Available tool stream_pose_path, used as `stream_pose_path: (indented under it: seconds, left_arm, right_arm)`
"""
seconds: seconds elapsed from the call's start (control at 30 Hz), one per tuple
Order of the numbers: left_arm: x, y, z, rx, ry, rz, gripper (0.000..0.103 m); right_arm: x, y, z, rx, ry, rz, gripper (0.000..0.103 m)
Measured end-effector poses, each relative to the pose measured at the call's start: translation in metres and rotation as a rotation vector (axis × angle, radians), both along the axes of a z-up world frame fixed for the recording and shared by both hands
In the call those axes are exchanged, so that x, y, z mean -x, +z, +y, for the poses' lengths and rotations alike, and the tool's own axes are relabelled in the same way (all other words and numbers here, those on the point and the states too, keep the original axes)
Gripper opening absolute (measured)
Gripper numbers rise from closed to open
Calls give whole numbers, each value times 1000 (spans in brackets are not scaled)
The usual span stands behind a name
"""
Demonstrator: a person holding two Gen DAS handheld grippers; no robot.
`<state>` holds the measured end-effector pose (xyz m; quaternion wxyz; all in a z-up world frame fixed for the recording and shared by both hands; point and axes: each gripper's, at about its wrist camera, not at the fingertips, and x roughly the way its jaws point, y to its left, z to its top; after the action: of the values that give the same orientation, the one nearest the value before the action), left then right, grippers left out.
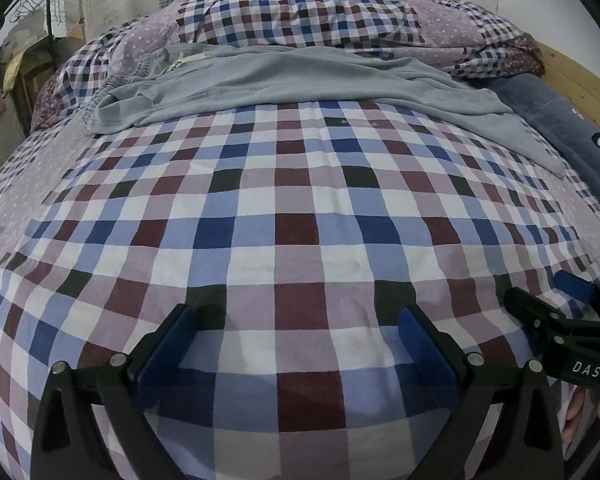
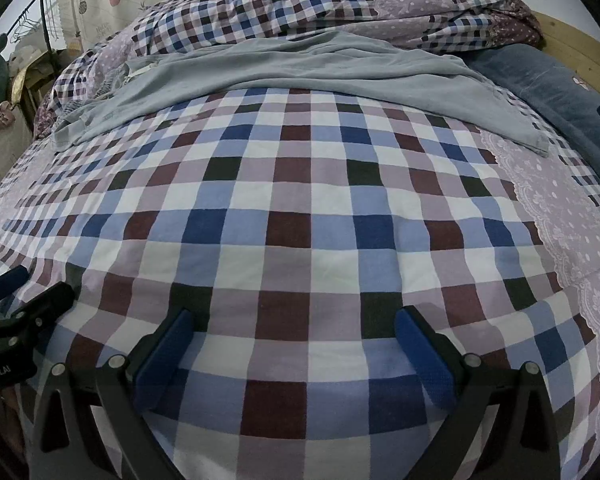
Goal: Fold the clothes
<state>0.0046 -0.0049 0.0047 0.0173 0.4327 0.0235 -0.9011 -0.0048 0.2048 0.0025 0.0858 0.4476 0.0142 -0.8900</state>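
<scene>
Both grippers, left (image 1: 296, 336) and right (image 2: 294, 334), hover side by side low over the bed (image 1: 284, 240), fingers wide and empty (presumably readied to reach). The grey garment (image 1: 300, 84) lies crumpled well ahead, against the bunched quilt (image 1: 308, 12).

a pale grey garment (image 1: 300, 84) lies unfolded and rumpled across the far part of the bed, well ahead of both pairs of fingers and touching neither. it stretches sideways, its gathered elastic waistband (image 1: 116, 88) off to the left of the left fingers' line, with a white label near it. the long plain end trails away to the right, ending in a flat hem (image 2: 528, 136) ahead and to the right of the right fingers. soft creases run along its length, and its far edge rides up against bunched bedding.
</scene>
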Motion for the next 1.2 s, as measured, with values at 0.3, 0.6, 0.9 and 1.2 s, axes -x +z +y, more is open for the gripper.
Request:
stream_pose_path:
  seconds: [0.3,0.6,0.9,1.2]
  left_arm:
    - [0,0,-2,-4,-3,3,102]
    - [1,0,-2,-14,-1,3,102]
    - [1,0,-1,-13,3,6,102]
    - [0,0,-1,-14,6,7,102]
  right_arm:
    - [2,0,1,1,1,0,103]
    - [1,0,1,1,1,1,103]
    - [0,0,1,1,1,2,103]
    - [-1,0,1,2,-1,2,103]
